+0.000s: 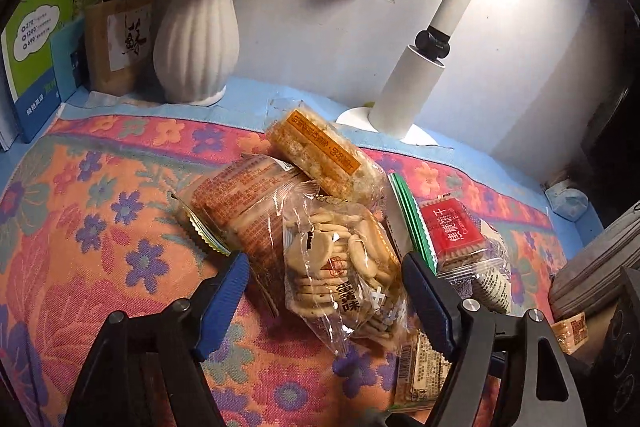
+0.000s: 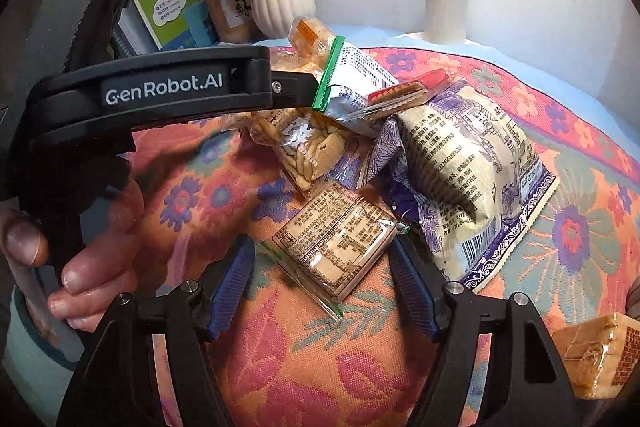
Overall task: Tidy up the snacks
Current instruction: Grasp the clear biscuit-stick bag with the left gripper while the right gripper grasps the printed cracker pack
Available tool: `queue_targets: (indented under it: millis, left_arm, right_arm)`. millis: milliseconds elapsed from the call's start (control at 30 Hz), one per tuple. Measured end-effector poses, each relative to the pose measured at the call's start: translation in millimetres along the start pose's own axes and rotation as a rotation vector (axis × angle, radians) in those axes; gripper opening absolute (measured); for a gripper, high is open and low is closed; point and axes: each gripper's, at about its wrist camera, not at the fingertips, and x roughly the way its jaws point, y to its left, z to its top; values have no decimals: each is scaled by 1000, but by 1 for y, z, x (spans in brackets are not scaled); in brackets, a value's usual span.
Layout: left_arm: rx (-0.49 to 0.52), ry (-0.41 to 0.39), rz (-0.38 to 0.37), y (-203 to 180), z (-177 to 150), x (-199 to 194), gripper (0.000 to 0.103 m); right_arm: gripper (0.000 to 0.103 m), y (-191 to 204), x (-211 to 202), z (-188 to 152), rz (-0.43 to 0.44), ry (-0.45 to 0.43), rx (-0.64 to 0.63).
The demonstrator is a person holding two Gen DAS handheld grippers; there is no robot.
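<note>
right gripper (image 2: 322, 281) — jaws apart, gripping nothing | flat biscuit packet (image 2: 334, 245) on floral cloth (image 2: 304, 367), just below the snack pile, lies between the fingers, long axis diagonal | left gripper (image 1: 324, 301) unclenched, straddling egg-biscuit bag (image 1: 344, 267)

Black hand-held gripper (image 2: 322, 287), ribbed blue pads (image 2: 232, 287), silver screws, "GenRobot.AI" marking

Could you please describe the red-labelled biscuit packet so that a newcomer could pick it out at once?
Start at the white lamp on the floral cloth, then drop to the snack pile before it. The red-labelled packet lies on the pile's right side, beside a green-edged wrapper; no other packet has a solid red label.
</note>
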Motion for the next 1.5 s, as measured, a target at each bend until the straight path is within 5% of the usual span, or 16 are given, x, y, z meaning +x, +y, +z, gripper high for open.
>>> queue_targets:
  millis: [233,567,733,933,967,1067,1300,1500]
  left_arm:
    - [11,-14,-2,-1,-4,1,49]
    - [-41,-12,-35,8,-29,-40,39]
    - [-82,6,-38,17,-64,-67,38]
    - [-129,-55,21,34,-93,-89,38]
    - [-134,-63,19,37,-94,-89,38]
    - [-167,-68,-22,45,-95,-87,38]
    - [-281,-72,-111,67,-96,-85,38]
    - [-305,-69,-129,71,-95,-83,38]
  right_arm:
    - [56,4,2,-1,-66,-22,-16]
    - [25,19,-25,-29,-69,-66,-96]
    - [27,6,-42,-47,17,-39,-4]
    - [49,14,-40,-46,9,-26,43]
    - [61,14,-35,-41,8,-21,65]
    - [66,11,-20,-30,19,-4,146]
    - [68,9,2,-2,-75,-44,248]
    - [68,27,20,11,-233,-36,177]
